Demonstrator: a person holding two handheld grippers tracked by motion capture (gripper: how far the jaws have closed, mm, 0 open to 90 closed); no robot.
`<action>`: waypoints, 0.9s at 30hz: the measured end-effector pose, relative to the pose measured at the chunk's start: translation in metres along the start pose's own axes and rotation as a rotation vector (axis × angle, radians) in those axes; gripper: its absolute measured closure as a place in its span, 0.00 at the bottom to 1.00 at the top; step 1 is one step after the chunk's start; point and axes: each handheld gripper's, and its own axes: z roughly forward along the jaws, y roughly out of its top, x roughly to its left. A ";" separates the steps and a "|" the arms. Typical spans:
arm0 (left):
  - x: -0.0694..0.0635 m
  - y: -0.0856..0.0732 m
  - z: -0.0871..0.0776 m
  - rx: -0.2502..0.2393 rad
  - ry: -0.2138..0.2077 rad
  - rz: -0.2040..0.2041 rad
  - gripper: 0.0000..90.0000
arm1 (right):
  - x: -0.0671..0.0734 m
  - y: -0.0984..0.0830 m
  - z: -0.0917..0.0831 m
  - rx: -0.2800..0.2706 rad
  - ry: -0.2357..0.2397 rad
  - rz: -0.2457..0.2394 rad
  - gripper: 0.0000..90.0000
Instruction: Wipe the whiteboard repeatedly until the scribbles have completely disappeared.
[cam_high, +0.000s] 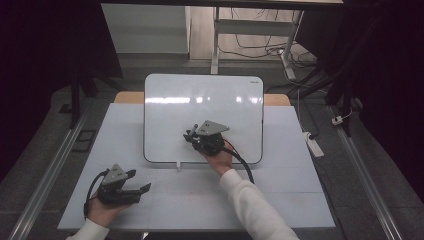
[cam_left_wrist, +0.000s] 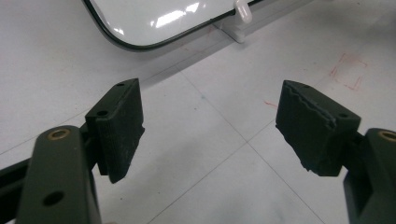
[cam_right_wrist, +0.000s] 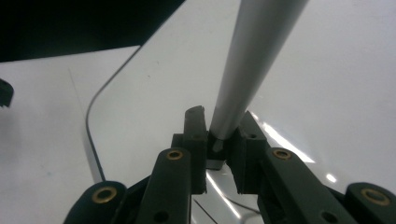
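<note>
Right gripper view: right gripper (cam_right_wrist: 219, 149) clamped tight on the butt end of a grey marker (cam_right_wrist: 252, 60); long axis of the marker running straight out from the jaws, up and away over the glossy whiteboard (cam_right_wrist: 336, 93), with the tip cut off by the top edge of the frame, so cannot tell whether tip and board touch; dark rounded border of the board curving past on the left, pale table (cam_right_wrist: 37, 121) beyond it.

High view: right gripper (cam_high: 192, 136) poised over the lower middle of the whiteboard (cam_high: 170, 100), marker (cam_high: 190, 133) barely a short dark stub at its front, pointing toward the board's left half; bare white surface ahead of the tip in every direction, no strokes to be made out. Left gripper (cam_high: 140, 181) resting on the table (cam_high: 280, 200) well apart, near the front left corner, clear of the board's lower edge.

Left gripper view: left gripper (cam_left_wrist: 210, 126) gaping wide, nothing between the pads, only tabletop and the board's near corner (cam_left_wrist: 140, 18) farther off.

Judged from this: writing or drawing on the board in hand; coming stroke hinging on the marker's line from jaws to surface, tip leading away from the hand; right hand alone placed for it, left far off and idle; likely need to tilt the tip down onto the board before any mark.
</note>
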 end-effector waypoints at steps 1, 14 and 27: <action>0.000 0.000 0.000 -0.002 0.000 0.000 0.26 | -0.014 0.001 -0.011 -0.041 -0.080 0.057 0.87; -0.001 0.001 0.001 -0.001 0.000 -0.002 0.26 | -0.025 -0.010 -0.032 -0.088 -0.153 0.125 0.87; 0.000 0.001 0.003 0.007 -0.005 -0.002 0.26 | 0.010 -0.020 -0.012 0.001 0.003 0.028 0.87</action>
